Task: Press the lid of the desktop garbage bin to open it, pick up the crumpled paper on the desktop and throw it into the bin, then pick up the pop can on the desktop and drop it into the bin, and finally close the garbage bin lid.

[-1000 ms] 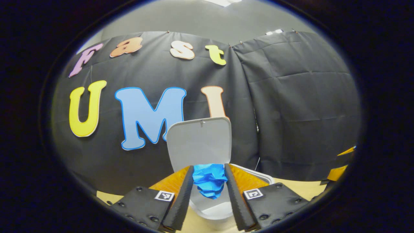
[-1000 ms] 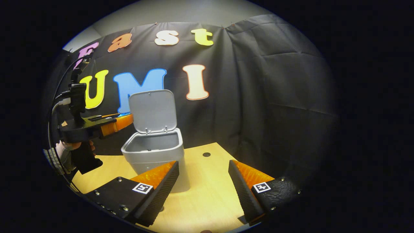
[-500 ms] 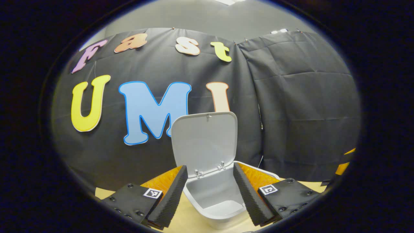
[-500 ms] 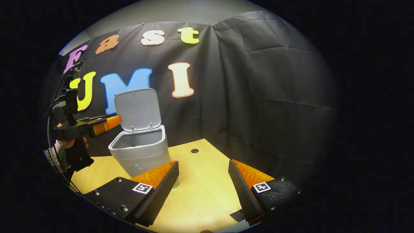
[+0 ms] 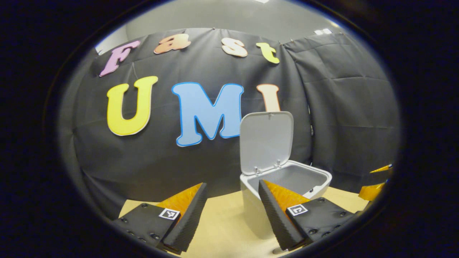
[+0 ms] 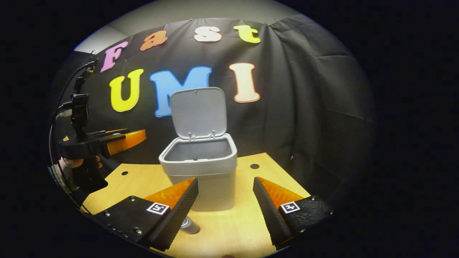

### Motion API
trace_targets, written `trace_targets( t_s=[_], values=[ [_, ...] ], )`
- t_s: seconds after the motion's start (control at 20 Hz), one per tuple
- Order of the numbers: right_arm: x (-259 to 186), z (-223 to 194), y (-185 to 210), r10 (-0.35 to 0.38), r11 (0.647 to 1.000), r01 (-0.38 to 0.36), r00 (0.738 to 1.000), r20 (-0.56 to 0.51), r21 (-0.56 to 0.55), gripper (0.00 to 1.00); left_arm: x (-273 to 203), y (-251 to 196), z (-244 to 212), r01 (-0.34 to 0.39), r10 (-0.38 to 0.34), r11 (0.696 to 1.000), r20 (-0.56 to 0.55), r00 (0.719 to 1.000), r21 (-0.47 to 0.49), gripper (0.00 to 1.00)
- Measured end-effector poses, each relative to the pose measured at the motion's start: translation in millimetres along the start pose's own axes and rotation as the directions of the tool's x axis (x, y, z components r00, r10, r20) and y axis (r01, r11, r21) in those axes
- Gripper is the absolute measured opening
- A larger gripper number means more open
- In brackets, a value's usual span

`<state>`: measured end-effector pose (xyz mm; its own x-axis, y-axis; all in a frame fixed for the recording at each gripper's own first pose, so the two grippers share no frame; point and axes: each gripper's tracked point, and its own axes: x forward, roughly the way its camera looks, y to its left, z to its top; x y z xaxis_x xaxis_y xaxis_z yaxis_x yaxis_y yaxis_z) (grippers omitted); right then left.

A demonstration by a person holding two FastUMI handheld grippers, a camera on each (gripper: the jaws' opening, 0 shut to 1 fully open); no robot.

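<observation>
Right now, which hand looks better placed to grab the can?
Right. The right gripper is open and low over the table, with the pop can lying just beside its finger; the left gripper hovers higher, left of the bin.

pretty dim booth overall, black cloth soaks up most of the light. light comes from above, and the table (image 6: 229, 229) glows warm yellow in the right gripper view. bin (image 6: 200, 168) is evenly lit, soft shadows inside. heavy fisheye bending at the edges, corners fade dark. focus is decent, no real blur.
</observation>
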<state>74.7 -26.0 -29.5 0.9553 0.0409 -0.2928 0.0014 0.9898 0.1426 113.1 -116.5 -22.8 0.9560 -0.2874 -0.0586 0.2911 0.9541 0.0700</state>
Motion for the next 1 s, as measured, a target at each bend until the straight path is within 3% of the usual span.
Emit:
trace_targets(
  t_s=[0.25,0.3,0.45,0.75,1.0],
  values=[
    [13.3,-24.2,46.0,0.119,0.992,-0.121,0.991,-0.056,-0.040,0.98,-39.3,48.4,-14.6,-0.113,0.112,0.993,-0.027,0.993,-0.020,0.93],
    [15.4,-33.5,54.1,0.139,0.988,-0.143,0.988,-0.075,-0.051,0.97,-48.2,56.5,-18.3,-0.133,0.132,0.991,-0.034,0.991,-0.019,1.00],
    [21.5,-64.4,75.0,0.187,0.976,-0.201,0.972,-0.144,-0.087,0.97,-69.5,74.9,-29.1,-0.180,0.179,0.983,-0.055,0.982,-0.020,1.00],
    [32.6,-126.3,97.9,0.235,0.952,-0.282,0.925,-0.299,-0.122,0.98,-98.5,101.3,-40.9,-0.242,0.240,0.970,-0.075,0.968,-0.031,1.00],
    [43.1,-165.1,103.1,0.231,0.940,-0.310,0.886,-0.401,-0.144,0.97,-106.9,111.0,-47.5,-0.267,0.262,0.963,-0.086,0.961,-0.040,1.00]
  ],
)
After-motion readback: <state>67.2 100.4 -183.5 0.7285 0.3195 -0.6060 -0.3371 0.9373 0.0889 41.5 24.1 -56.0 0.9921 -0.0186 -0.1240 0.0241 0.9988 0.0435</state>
